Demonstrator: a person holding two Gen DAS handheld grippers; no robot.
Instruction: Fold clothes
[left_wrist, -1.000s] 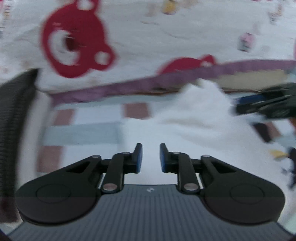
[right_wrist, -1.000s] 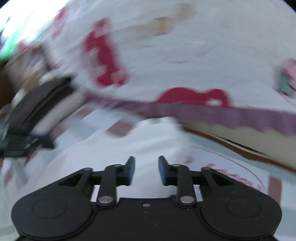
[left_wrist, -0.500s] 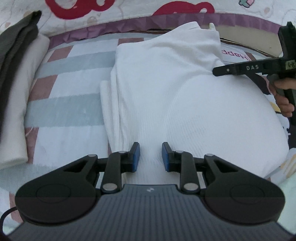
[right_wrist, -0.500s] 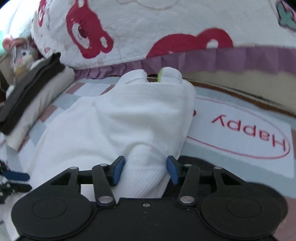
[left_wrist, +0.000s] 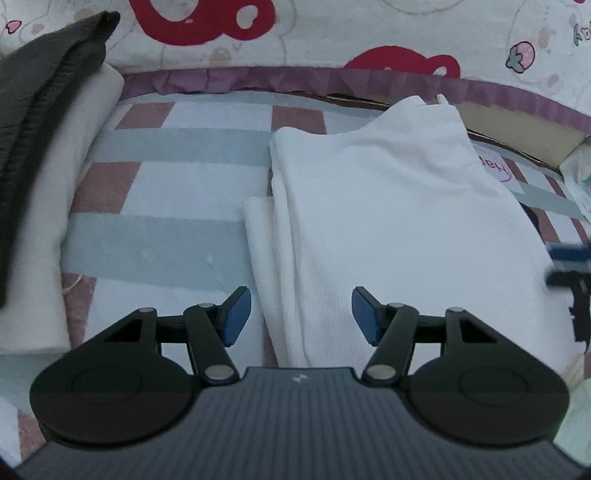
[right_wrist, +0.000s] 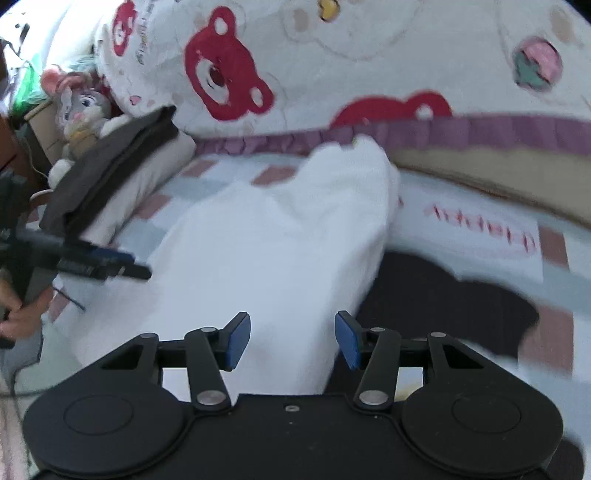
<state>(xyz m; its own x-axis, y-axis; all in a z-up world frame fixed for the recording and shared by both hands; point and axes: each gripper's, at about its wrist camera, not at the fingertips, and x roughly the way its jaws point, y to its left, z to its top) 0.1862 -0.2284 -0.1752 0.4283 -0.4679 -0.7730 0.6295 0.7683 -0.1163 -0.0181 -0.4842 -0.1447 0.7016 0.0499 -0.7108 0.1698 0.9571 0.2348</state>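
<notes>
Lying lengthwise across a checked bedcover (left_wrist: 166, 236), a folded white garment (left_wrist: 388, 221) is stretching away from both cameras toward a purple ruffled trim (left_wrist: 258, 79). Beyond the trim, a cream quilt printed with red bears (right_wrist: 369, 66) is rising like a wall.

The left claw (left_wrist: 301, 314) is hovering with its blue-padded fingers spread wide, straddling the near left edge of the garment without gripping it. The right claw (right_wrist: 291, 339) is also spread wide, its fingers on either side of the garment's near right corner, holding nothing.

To the left, a dark knitted garment (left_wrist: 40, 92) is resting on top of a folded cream item (left_wrist: 37, 258), just beside the bedcover's edge and well apart from the white garment. In the right wrist view a plush rabbit toy (right_wrist: 83, 107) is sitting behind that stack. A dark patch of fabric (right_wrist: 443, 295) is lying just beside the white garment on its right. Red lettering (right_wrist: 484, 229) is printed on a pale panel of the bedcover; that view is blurred. A hand (right_wrist: 18, 314) is gripping the left tool's handle at the frame's edge.
</notes>
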